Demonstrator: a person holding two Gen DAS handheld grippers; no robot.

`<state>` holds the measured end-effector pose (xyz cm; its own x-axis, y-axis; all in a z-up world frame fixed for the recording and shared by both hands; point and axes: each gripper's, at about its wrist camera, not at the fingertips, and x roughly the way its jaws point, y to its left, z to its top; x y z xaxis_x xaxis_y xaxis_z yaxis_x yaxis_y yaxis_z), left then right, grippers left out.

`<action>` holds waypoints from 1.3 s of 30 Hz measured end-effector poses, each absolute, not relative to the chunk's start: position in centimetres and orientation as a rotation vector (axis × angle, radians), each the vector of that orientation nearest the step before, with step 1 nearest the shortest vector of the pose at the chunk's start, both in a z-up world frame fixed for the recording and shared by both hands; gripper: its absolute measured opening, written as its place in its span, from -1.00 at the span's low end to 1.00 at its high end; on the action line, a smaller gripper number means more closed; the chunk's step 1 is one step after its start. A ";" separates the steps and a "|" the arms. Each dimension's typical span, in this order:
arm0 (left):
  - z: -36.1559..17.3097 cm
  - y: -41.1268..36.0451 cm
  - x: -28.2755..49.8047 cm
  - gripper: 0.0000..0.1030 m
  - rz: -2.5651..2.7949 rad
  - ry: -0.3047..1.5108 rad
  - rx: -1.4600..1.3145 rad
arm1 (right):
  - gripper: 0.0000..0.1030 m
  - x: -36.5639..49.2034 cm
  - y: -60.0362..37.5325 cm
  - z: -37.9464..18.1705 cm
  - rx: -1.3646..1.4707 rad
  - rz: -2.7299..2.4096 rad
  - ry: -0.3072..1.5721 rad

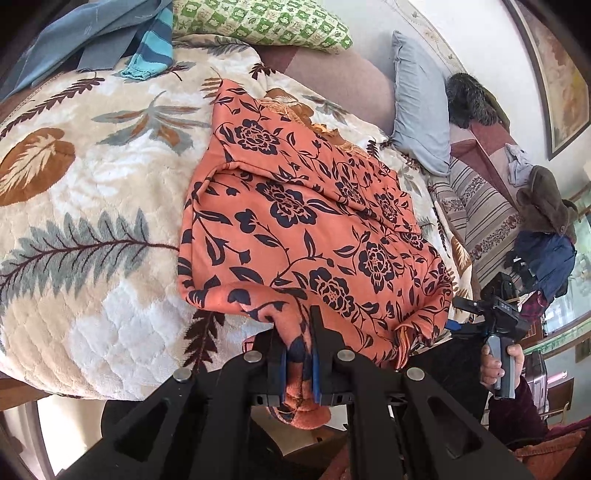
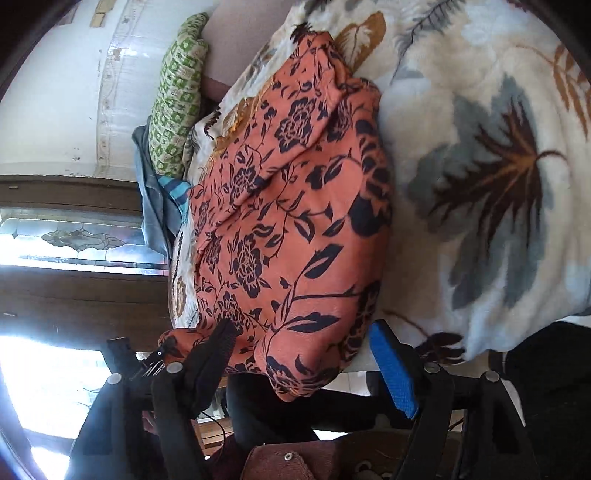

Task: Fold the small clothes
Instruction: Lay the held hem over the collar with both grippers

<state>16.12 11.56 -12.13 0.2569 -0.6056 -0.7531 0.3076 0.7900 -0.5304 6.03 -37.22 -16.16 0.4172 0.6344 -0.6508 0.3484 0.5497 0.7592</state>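
Note:
An orange garment with dark blue flowers (image 1: 314, 221) lies partly folded on a leaf-patterned blanket (image 1: 92, 203). My left gripper (image 1: 299, 354) is shut on the garment's near edge, a bunch of cloth pinched between its blue pads. In the right wrist view the same garment (image 2: 288, 221) lies ahead, its near corner hanging over the bed edge. My right gripper (image 2: 306, 354) is open, its fingers on either side of that corner, not closed on it. The right gripper also shows in the left wrist view (image 1: 498, 314), held by a hand.
A green checked pillow (image 1: 266, 22) and blue clothes (image 1: 110, 37) lie at the bed's far end. A grey pillow (image 1: 417, 103) and piled clothes (image 1: 543, 236) sit along a sofa at right. A dark wooden door and window (image 2: 74, 240) are at left.

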 end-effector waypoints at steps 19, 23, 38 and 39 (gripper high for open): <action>-9.0 12.2 19.7 -0.81 -0.629 1.075 -0.372 | -0.64 9.3 -39.1 -10.3 1.037 0.406 0.836; -7.6 12.2 21.0 -0.81 -0.637 1.043 -0.366 | -0.64 10.9 -39.3 -11.1 0.982 0.359 0.882; -7.7 12.1 24.0 -0.81 -0.597 1.048 -0.463 | -0.57 13.7 -42.2 -15.2 1.148 0.263 0.950; -7.9 12.2 23.9 -0.81 -0.595 1.050 -0.467 | -0.57 13.9 -41.8 -15.6 1.174 0.276 0.969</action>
